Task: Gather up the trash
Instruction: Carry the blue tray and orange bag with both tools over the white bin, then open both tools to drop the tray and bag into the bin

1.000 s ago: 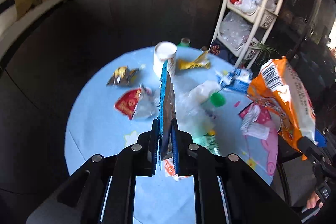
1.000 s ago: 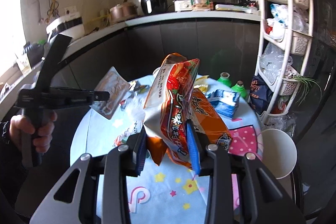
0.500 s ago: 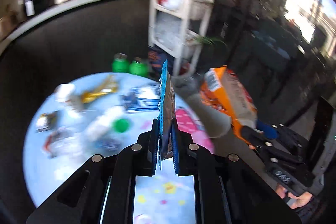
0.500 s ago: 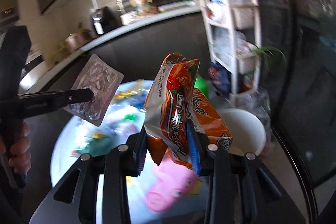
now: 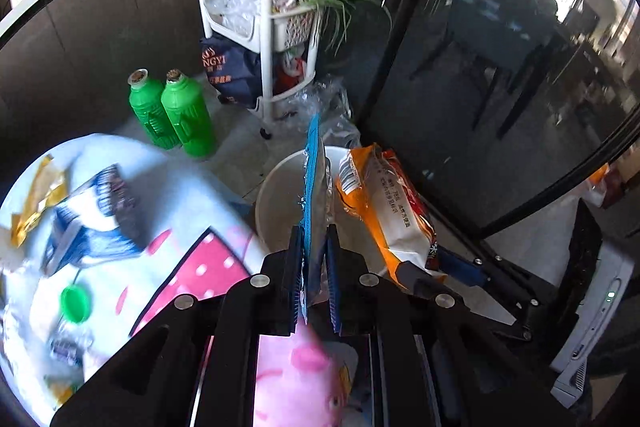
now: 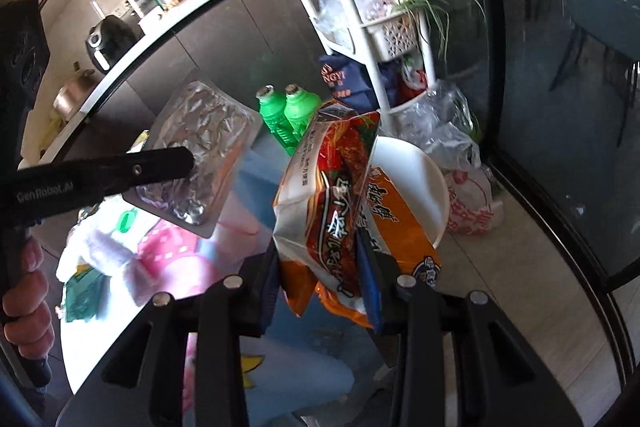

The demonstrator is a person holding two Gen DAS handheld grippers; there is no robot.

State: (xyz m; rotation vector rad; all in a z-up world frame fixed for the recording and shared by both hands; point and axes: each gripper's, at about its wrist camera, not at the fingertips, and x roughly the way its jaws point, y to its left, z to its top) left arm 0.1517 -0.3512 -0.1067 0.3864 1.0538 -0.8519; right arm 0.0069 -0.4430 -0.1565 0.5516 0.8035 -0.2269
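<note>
My left gripper (image 5: 314, 259) is shut on a flat silver wrapper with a blue edge (image 5: 314, 179), seen edge-on in the left wrist view. In the right wrist view the same wrapper (image 6: 200, 155) shows as a crinkled foil sheet held out by the left gripper (image 6: 188, 161). My right gripper (image 6: 320, 275) is shut on an orange noodle bag (image 6: 332, 195), which hangs beside the blue-edged wrapper (image 5: 384, 203). Both pieces are above a white round bin (image 5: 280, 203) standing on the floor by the table; the bin's rim (image 6: 432, 183) shows behind the bag.
A round table with a blue and pink cartoon cloth (image 5: 168, 187) carries several more wrappers and a green cap (image 5: 74, 303). Two green bottles (image 5: 172, 111), a white shelf cart (image 5: 272, 27), plastic bags (image 6: 452, 131) and a glass door (image 5: 500, 67) crowd the floor around the bin.
Both grippers have swung right and down from over the table, still holding their wrappers, and now hang over the white bin. The table has slid to the left of both views.
</note>
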